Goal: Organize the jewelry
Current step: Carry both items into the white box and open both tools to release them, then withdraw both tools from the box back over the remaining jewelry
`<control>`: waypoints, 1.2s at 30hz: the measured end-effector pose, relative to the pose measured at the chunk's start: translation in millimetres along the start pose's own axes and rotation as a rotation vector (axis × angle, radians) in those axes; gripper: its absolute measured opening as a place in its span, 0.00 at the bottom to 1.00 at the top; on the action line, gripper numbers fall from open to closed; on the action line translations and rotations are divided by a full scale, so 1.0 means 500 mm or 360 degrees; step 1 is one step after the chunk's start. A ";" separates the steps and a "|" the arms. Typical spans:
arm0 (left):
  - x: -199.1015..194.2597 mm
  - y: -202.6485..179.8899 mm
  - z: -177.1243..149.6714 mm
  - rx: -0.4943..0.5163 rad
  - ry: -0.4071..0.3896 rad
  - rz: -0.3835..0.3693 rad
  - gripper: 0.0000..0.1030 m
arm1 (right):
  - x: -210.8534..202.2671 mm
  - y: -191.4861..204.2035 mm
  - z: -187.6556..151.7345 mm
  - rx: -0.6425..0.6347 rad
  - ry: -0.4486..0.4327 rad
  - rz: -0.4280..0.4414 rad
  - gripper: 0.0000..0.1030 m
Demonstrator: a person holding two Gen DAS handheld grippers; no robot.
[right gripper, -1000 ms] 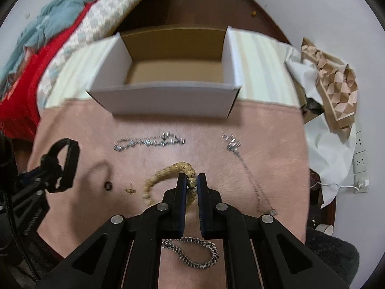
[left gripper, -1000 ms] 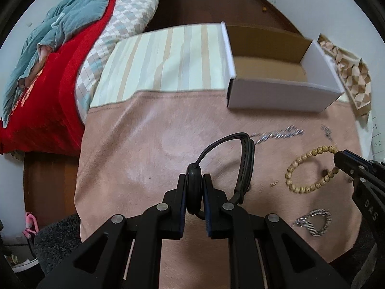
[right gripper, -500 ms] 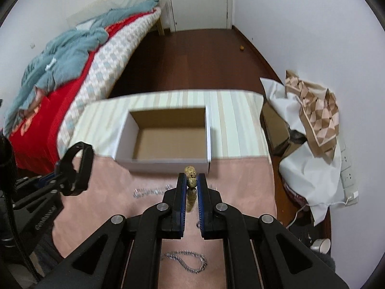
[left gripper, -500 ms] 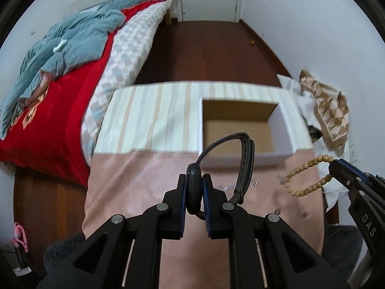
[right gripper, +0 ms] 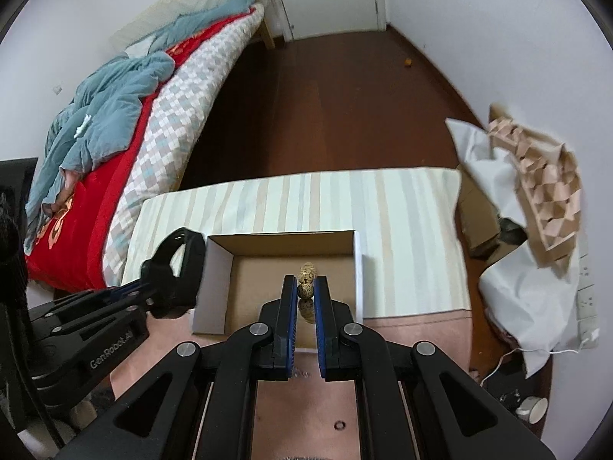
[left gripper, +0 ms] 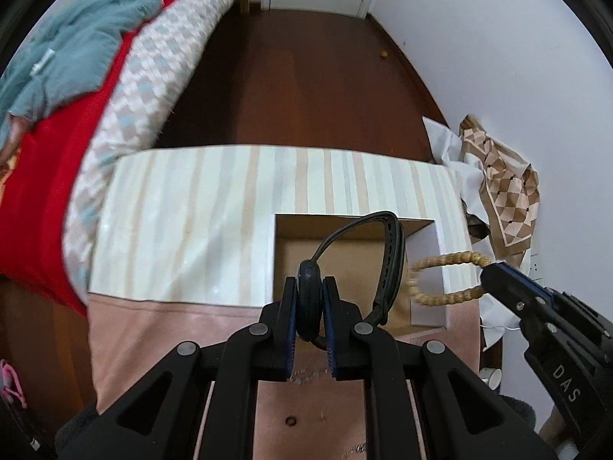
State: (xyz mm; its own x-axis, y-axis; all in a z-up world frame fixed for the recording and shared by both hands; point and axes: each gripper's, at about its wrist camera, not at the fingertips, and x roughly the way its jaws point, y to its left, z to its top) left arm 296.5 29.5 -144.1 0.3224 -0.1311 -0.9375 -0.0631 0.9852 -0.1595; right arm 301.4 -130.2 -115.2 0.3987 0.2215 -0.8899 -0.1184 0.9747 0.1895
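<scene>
My left gripper (left gripper: 309, 287) is shut on a black watch (left gripper: 387, 264) and holds it high above the open white cardboard box (left gripper: 429, 308). The watch also shows in the right wrist view (right gripper: 180, 264), at the box's left wall (right gripper: 214, 287). My right gripper (right gripper: 306, 287) is shut on a tan bead bracelet (right gripper: 306, 280) and holds it over the box's brown floor. In the left wrist view the bracelet (left gripper: 440, 280) hangs as a loop from the right gripper (left gripper: 486, 272) over the box's right side.
The box stands on a table with a striped cloth (left gripper: 191, 211) and a pink mat (left gripper: 172, 329). A small black ring (right gripper: 338, 424) and silver chains (left gripper: 306, 373) lie on the mat. A bed (right gripper: 115, 134) is left; paper bags (right gripper: 528, 207) are right.
Both grippers have risen from the mat and moved forward with the watch and the bracelet. They now hang over the box, which looks smaller and farther below.
</scene>
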 end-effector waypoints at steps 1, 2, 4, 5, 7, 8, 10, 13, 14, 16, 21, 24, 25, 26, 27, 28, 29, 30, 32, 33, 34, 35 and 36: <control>0.016 0.001 0.006 -0.0003 0.0024 -0.0017 0.09 | 0.015 -0.001 0.003 0.0001 0.0018 0.0004 0.08; 0.033 0.002 0.012 -0.0006 0.0054 -0.0029 0.10 | 0.032 -0.002 0.009 0.0003 0.0041 0.0012 0.08; 0.060 0.002 0.022 -0.0011 0.0099 -0.0045 0.10 | 0.065 -0.004 0.022 -0.0002 0.0076 0.0011 0.08; 0.074 0.001 0.027 -0.0014 0.0126 -0.0057 0.10 | 0.081 -0.004 0.028 -0.0007 0.0095 0.0014 0.09; 0.086 0.000 0.035 -0.0030 0.0154 -0.0050 0.14 | 0.104 -0.005 0.037 -0.0005 0.0122 0.0021 0.09; 0.093 -0.001 0.037 -0.0032 0.0169 -0.0065 0.15 | 0.111 -0.006 0.042 -0.0006 0.0140 0.0032 0.09; 0.095 -0.002 0.042 -0.0037 0.0178 -0.0085 0.15 | 0.130 -0.010 0.048 0.0009 0.0193 0.0056 0.09; 0.084 -0.004 0.047 -0.0027 0.0142 -0.0047 0.43 | 0.148 -0.013 0.046 0.0009 0.0239 0.0037 0.10; 0.077 -0.003 0.048 -0.0029 0.0123 -0.0039 0.64 | 0.149 -0.013 0.043 0.0001 0.0241 0.0017 0.12; 0.060 0.003 0.048 -0.0035 0.0068 -0.0011 0.71 | 0.145 -0.011 0.035 -0.0020 0.0236 -0.0033 0.21; 0.022 0.021 0.038 -0.0013 -0.0040 0.0148 0.95 | 0.115 -0.020 0.014 -0.0035 0.0204 -0.0158 0.70; 0.003 0.037 0.013 -0.0021 -0.0104 0.0249 0.98 | 0.098 -0.024 -0.010 -0.0051 0.0185 -0.0283 0.91; 0.000 0.040 0.004 -0.0019 -0.0110 0.0270 0.98 | 0.096 -0.024 -0.014 -0.0052 0.0184 -0.0297 0.93; -0.002 0.043 -0.005 -0.0017 -0.0117 0.0293 0.98 | 0.095 -0.022 -0.025 -0.0050 0.0186 -0.0310 0.94; -0.003 0.046 -0.015 -0.0013 -0.0121 0.0311 0.98 | 0.096 -0.023 -0.030 -0.0052 0.0192 -0.0324 0.94; -0.003 0.046 -0.021 -0.0010 -0.0120 0.0321 0.99 | 0.097 -0.021 -0.037 -0.0055 0.0197 -0.0334 0.94; -0.004 0.046 -0.031 -0.0005 -0.0121 0.0331 0.99 | 0.099 -0.019 -0.046 -0.0054 0.0202 -0.0336 0.94; -0.003 0.045 -0.037 0.0003 -0.0123 0.0339 0.99 | 0.100 -0.017 -0.052 -0.0054 0.0206 -0.0339 0.94; -0.008 0.044 -0.050 0.0018 -0.0137 0.0358 0.99 | 0.099 -0.018 -0.064 -0.0055 0.0203 -0.0345 0.98; -0.011 0.046 -0.056 0.0017 -0.0144 0.0358 0.99 | 0.098 -0.017 -0.067 -0.0056 0.0197 -0.0351 0.99; -0.014 0.045 -0.057 0.0011 -0.0146 0.0354 0.99 | 0.094 -0.016 -0.071 -0.0054 0.0189 -0.0352 0.99; -0.018 0.044 -0.060 0.0006 -0.0149 0.0349 0.99 | 0.091 -0.016 -0.072 -0.0051 0.0185 -0.0351 0.99; -0.023 0.044 -0.065 0.0003 -0.0157 0.0346 0.99 | 0.085 -0.015 -0.075 -0.0050 0.0171 -0.0357 0.99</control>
State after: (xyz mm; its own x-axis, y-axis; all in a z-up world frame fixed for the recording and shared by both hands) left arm 260.7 49.3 -146.8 0.3919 0.0956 -0.9150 -0.1397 0.9892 0.0436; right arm 285.1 -129.4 -169.8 0.3194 -0.0064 -0.9476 -0.0667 0.9973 -0.0292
